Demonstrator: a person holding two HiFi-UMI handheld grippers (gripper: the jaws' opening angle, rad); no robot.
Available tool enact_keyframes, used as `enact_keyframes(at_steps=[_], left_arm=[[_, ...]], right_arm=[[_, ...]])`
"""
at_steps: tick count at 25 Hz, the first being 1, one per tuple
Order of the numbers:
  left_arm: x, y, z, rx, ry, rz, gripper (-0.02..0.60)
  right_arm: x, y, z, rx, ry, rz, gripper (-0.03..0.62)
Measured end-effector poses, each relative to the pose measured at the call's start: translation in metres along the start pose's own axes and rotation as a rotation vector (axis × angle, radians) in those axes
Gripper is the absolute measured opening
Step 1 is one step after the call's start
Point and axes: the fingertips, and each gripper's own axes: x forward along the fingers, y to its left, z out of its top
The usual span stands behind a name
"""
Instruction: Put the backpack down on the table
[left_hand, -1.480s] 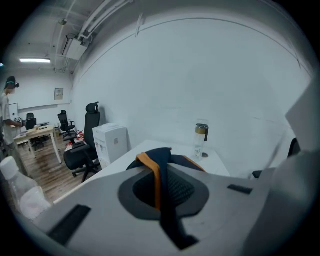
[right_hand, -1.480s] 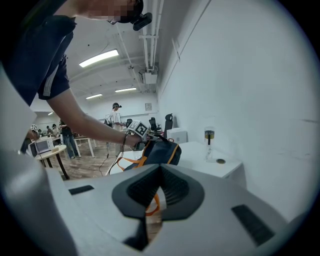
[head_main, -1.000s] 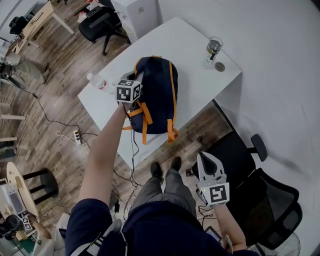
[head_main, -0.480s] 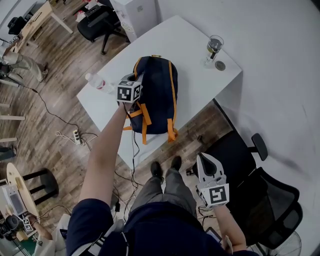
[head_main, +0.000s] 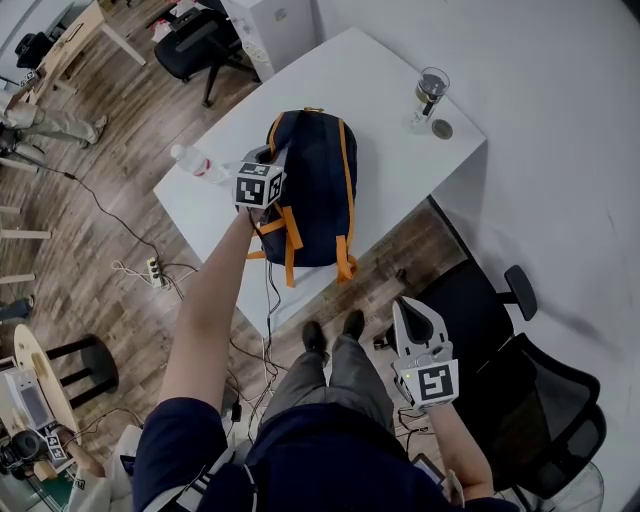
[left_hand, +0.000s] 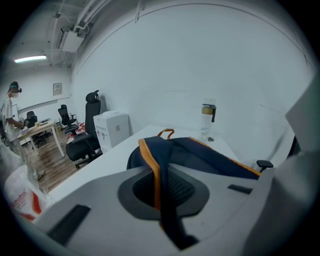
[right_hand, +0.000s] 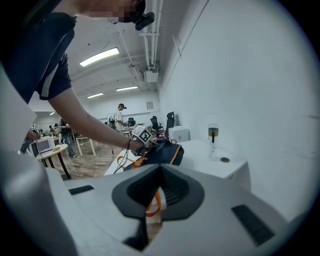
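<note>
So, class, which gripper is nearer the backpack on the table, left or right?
Left. The left gripper is at the backpack, shut on its strap. The right gripper hangs off the table's near side, well clear of it.

Wood-plank floor (head_main: 110, 250) fills the left half of head view below me; plain white wall (head_main: 560, 120) takes the right. White table (head_main: 400, 160) sits top centre, by the wall. Black office chair (head_main: 530, 400) is lower right, a second chair (head_main: 195, 45) top left beside a white cabinet (head_main: 270, 25). Power strip (head_main: 153, 272) w/ cables lies on the floor, left of centre. Round wood side table (head_main: 25, 370) & black stool (head_main: 85, 365) are bottom left. In right gripper view, ceiling strip lights (right_hand: 99, 56) are on, upper left.
</note>
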Motion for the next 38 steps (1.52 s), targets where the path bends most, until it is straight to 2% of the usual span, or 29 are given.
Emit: enact_keyframes(at_steps=[6,14,21,29,30,34,38], left_arm=[[-0.003,0.002,-0.003,0.000,0.003,0.010,0.014],[-0.011,0.001,0.001,0.046,-0.021,0.023,0.023],[-0.029,0.000,0.006,0.091,-0.060,0.052,0.055],[-0.034,-0.003,0.005,0.062,-0.068,0.019,0.184],[-0.034,-0.003,0.005,0.058,-0.065,0.015,0.227],[-0.030,-0.002,0.004,0.053,-0.053,0.006,0.313],[-0.027,-0.004,0.004,0.054,-0.049,0.002,0.363]], right_arm=[[0.004,0.002,0.000,-0.007,0.001,0.006,-0.002],[0.013,0.001,0.002,-0.008,-0.011,0.009,-0.002],[0.022,0.003,0.005,-0.007,-0.021,0.017,-0.002],[0.022,0.007,0.004,-0.014,-0.004,0.030,-0.002],[0.022,0.007,0.004,-0.013,-0.004,0.030,-0.002],[0.021,0.009,0.005,-0.008,-0.004,0.029,-0.002],[0.021,0.010,0.006,-0.008,-0.010,0.031,-0.002]])
